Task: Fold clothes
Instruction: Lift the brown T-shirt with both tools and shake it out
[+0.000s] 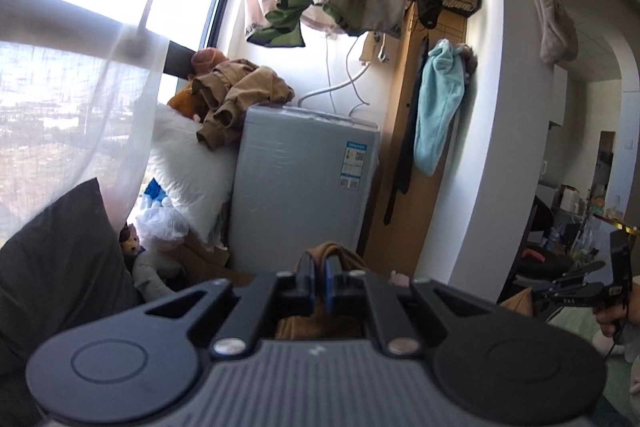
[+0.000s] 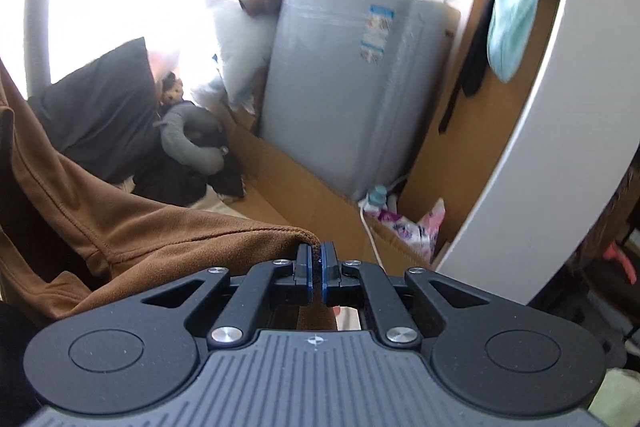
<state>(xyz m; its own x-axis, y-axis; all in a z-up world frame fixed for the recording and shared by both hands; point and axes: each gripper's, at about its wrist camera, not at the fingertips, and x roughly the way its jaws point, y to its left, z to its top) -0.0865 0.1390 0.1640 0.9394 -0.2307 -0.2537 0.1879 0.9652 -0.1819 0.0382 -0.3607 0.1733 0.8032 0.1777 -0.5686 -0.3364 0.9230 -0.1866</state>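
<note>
Sunlit laundry clutter surrounds a grey washing machine [image 1: 304, 183] while the left gripper [image 1: 319, 277] and right gripper [image 2: 316, 265] each pinch the brown garment [image 2: 132, 227] aloft between narrowed fingers, folding seemingly just beginning.

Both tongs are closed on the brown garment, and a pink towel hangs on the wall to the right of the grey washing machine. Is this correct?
Not quite: the hanging towel is light blue, not pink, as the left wrist view shows. The rest stands: the left tongs and right tongs are both closed on the brown garment, and the towel hangs to the right of the grey washing machine.
</note>
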